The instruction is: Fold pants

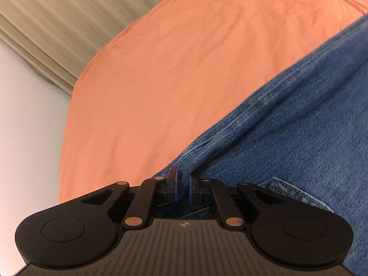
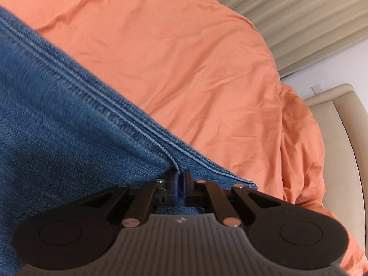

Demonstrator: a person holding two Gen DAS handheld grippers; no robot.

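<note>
Blue denim pants [image 1: 299, 126] stretch across an orange bed sheet [image 1: 161, 80]. My left gripper [image 1: 182, 179] is shut on a fold of the denim beside a side seam, with a back pocket edge showing just to its right. In the right wrist view the same pants [image 2: 57, 126] fill the left half, over the orange sheet [image 2: 195, 57]. My right gripper [image 2: 181, 179] is shut on the denim at a stitched seam edge, with the cloth pinched between its blue pads. The cloth under both grippers' bodies is hidden.
Beige pleated curtains [image 1: 46, 23] hang behind the bed, beside a white wall [image 1: 27, 126]. In the right wrist view the curtains [image 2: 299, 11] sit at top right, and a cream padded headboard [image 2: 340, 126] borders the bed's right edge.
</note>
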